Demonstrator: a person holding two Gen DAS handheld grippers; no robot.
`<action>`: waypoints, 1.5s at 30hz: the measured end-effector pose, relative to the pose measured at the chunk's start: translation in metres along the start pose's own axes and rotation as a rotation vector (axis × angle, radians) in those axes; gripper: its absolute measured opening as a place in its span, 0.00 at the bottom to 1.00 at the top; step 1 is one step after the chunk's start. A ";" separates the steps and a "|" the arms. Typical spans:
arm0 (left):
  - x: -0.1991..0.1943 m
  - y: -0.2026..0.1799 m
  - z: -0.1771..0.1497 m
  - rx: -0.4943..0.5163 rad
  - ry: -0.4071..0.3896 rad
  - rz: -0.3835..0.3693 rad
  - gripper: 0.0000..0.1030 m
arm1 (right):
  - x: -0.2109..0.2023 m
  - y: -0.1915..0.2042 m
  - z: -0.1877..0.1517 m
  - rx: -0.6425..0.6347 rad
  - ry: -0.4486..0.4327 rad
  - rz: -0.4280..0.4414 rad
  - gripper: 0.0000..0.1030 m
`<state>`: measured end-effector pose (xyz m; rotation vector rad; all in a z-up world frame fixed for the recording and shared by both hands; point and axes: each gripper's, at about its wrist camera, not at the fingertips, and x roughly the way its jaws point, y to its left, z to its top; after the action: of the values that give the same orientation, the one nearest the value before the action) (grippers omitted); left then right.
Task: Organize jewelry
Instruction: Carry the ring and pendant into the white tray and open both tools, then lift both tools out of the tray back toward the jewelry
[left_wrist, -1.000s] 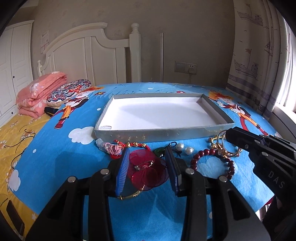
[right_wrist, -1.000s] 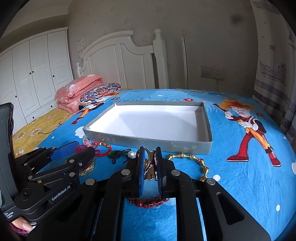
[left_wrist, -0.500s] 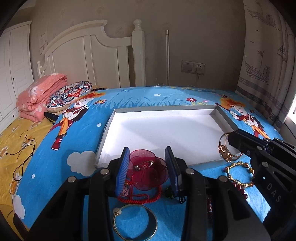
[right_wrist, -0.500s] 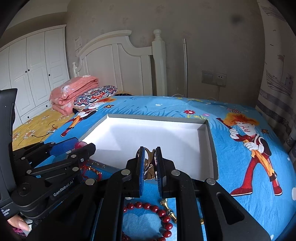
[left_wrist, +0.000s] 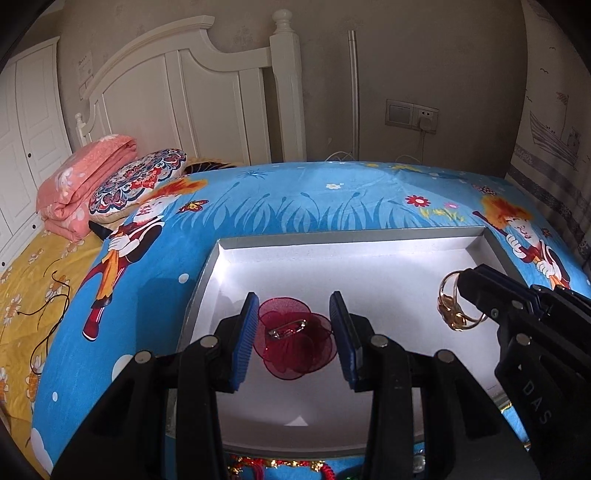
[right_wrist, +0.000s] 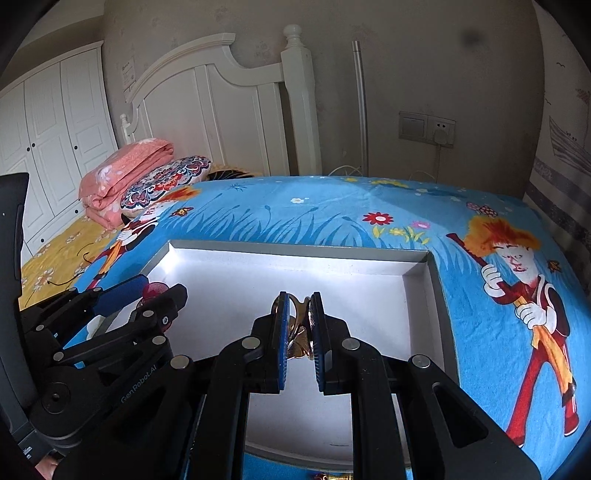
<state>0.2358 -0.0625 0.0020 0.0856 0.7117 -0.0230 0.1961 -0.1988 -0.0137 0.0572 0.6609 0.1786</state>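
from the left wrist, the left gripper pinches a red gauze flower brooch above the white tray; its own body hides the tray's near left corner, and a red-and-gold strand is cut off at the bottom edge. the right gripper carries gold bangles. from the right wrist, the right gripper, nearly closed, grips the gold bangles, mostly hidden between the pads, over the tray; the left gripper largely screens the brooch.

A blue cartoon bedspread carries a shallow grey tray.
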 end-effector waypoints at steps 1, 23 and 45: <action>0.005 0.001 0.002 -0.005 0.009 0.001 0.37 | 0.003 -0.002 0.002 0.003 0.004 -0.006 0.14; -0.008 0.011 -0.002 -0.020 0.021 0.006 0.75 | -0.024 -0.022 0.000 0.057 0.006 -0.002 0.45; -0.106 0.047 -0.121 -0.039 -0.072 -0.005 0.91 | -0.097 0.016 -0.111 -0.125 0.061 0.151 0.46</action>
<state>0.0794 -0.0065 -0.0170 0.0458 0.6401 -0.0169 0.0504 -0.2008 -0.0409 -0.0188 0.7057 0.3680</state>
